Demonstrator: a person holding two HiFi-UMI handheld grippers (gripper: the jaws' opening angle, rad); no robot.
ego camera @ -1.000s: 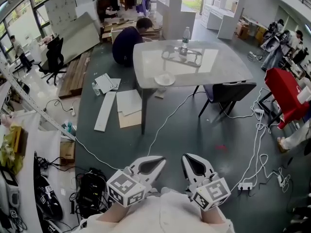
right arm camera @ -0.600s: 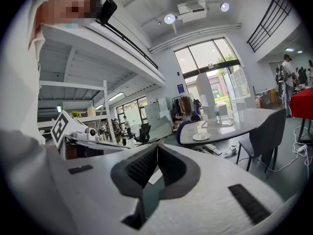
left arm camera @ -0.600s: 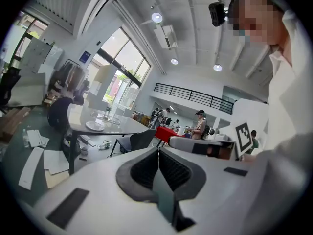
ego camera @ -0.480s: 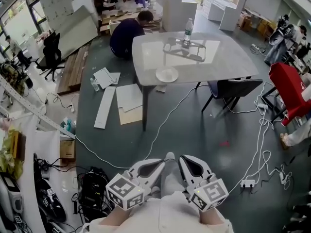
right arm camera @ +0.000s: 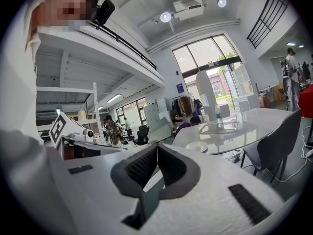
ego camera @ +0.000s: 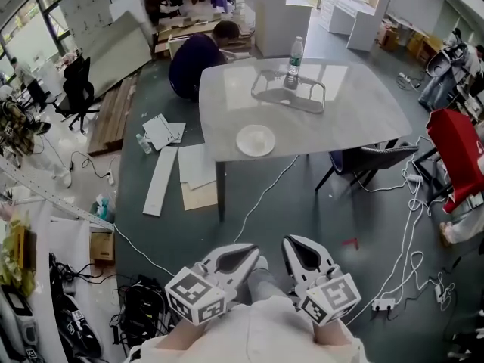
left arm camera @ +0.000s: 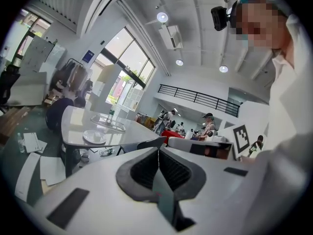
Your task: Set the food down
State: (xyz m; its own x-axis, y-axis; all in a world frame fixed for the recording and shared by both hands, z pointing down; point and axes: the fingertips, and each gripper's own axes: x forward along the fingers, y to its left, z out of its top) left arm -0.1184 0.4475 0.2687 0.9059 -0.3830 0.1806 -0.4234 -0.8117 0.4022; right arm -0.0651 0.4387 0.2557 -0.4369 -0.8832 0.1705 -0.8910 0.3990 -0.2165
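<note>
Low in the head view, my left gripper [ego camera: 246,250] and right gripper [ego camera: 295,244] sit side by side in front of the person's white sleeves, far short of the table. Both are shut and hold nothing. The ribbed pads of the left gripper [left arm camera: 158,153] meet in a thin line, and so do those of the right gripper [right arm camera: 157,148]. Ahead stands a grey table [ego camera: 355,104] with an empty white plate [ego camera: 255,140] near its front edge. Behind the plate are a metal tray [ego camera: 306,100] and a water bottle [ego camera: 296,54]. No food shows in any view.
A person in dark clothes [ego camera: 198,55] crouches behind the table's far left corner. A dark chair [ego camera: 370,156] stands at the table's right. White cables [ego camera: 261,195] cross the floor. Boards and papers [ego camera: 189,169] lie on the left, black gear [ego camera: 144,305] lower left.
The table and plate have come nearer and lower in the head view as the person walks towards them. Both grippers keep their place side by side and stay shut.
</note>
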